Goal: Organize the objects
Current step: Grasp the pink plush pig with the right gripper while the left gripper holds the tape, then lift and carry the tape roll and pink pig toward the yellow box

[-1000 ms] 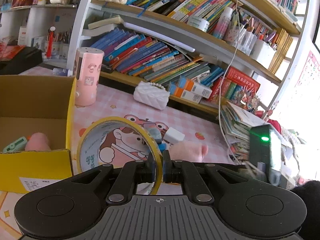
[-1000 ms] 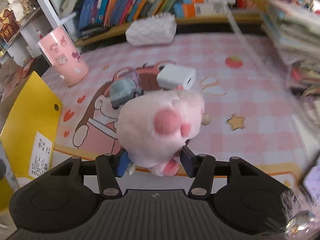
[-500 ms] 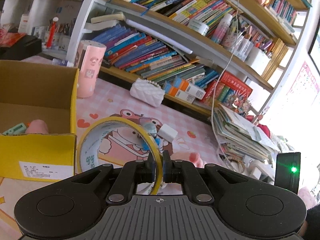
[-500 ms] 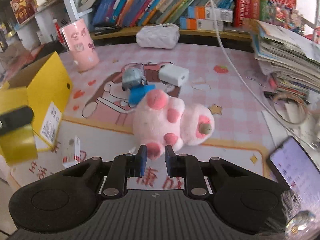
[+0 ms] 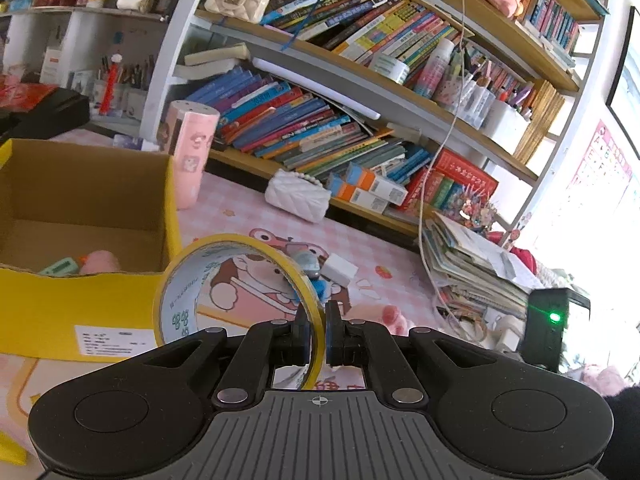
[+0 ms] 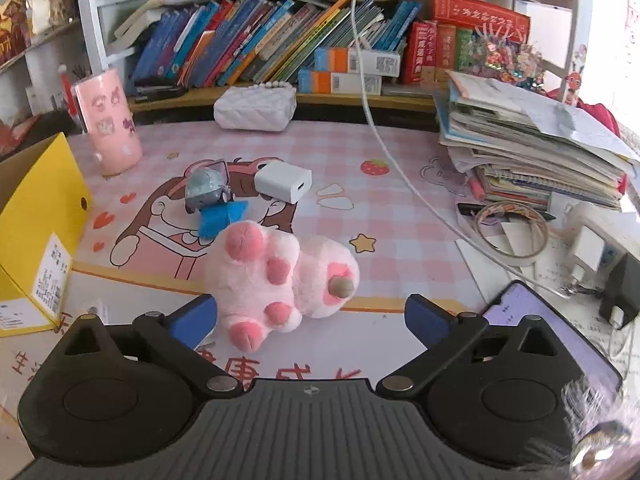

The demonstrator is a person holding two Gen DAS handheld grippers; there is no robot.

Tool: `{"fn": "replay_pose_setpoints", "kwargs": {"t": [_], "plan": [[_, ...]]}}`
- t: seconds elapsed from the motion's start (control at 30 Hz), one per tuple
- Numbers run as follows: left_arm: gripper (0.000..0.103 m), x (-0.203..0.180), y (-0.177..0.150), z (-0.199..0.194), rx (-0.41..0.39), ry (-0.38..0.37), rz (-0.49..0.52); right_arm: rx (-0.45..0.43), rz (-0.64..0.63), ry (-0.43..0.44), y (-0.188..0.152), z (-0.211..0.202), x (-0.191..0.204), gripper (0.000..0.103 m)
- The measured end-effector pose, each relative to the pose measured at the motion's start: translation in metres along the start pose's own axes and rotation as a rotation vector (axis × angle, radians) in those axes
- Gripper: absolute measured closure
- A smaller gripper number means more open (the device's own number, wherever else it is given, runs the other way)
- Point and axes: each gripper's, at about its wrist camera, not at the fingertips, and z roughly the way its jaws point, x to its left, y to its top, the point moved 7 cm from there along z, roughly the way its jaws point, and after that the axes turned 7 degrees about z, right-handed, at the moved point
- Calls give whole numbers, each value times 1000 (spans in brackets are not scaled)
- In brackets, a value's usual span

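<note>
Stowed so far: the yellow cardboard box (image 5: 84, 304), open-topped at the left of the pink checked tabletop (image 6: 400, 216), holds a pink soft item (image 5: 100, 261) and a pale green flat item (image 5: 59, 267); nothing else shows inside.

In transit: a yellow roll of adhesive tape (image 5: 236, 280), its wall pinched between the closed fingers of the left tool (image 5: 316, 332), held upright just beside the box's near corner, not yet over the opening.

Outstanding on the tabletop: pink plush paw toy (image 6: 276, 280), lying loose between the wide-spread jaws of the right tool (image 6: 311, 314), which have just been opening; small grey toy car (image 6: 206, 188); blue folded piece (image 6: 220, 216); white plug-in charger block (image 6: 283, 181).

Judgement: roughly a third done; tape next, four items remaining.
</note>
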Motion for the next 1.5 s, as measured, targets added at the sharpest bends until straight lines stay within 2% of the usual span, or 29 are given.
{"fn": "replay_pose_setpoints", "kwargs": {"t": [0.17,0.27,0.4,0.5,0.63,0.73,0.77,0.8,0.83,0.93,1.1,1.3,1.5], "plan": [[98,7,-1,-1,5,39,-17,38,-57,19,3,25,17,0],[98,11,-1,-2,5,60,-23,17,-110,11,4,38,29,0],[98,14,-3,-2,13,85,-28,-7,-268,-37,2,59,42,0],[98,17,-5,-2,20,103,-36,-18,-303,-56,4,73,42,1],[98,21,-10,-3,34,122,-55,-54,-307,-63,11,76,38,21],[98,23,-13,-8,25,120,-63,-65,-271,-55,15,64,35,32],[98,25,-13,-10,18,117,-67,-62,-241,-42,16,58,34,38],[98,27,-14,-12,12,113,-72,-64,-215,-26,17,50,34,49],[98,29,-13,-15,6,109,-75,-70,-194,-25,19,40,34,51],[98,34,-13,-25,-11,95,-76,-33,-62,44,20,13,35,51],[98,43,-19,-48,-19,74,-67,-15,13,105,2,-31,53,51],[98,62,-31,-85,-22,78,-63,7,-19,222,-34,-84,104,51],[98,82,-43,-117,-23,78,-84,53,-82,287,-77,-114,147,51]]}}
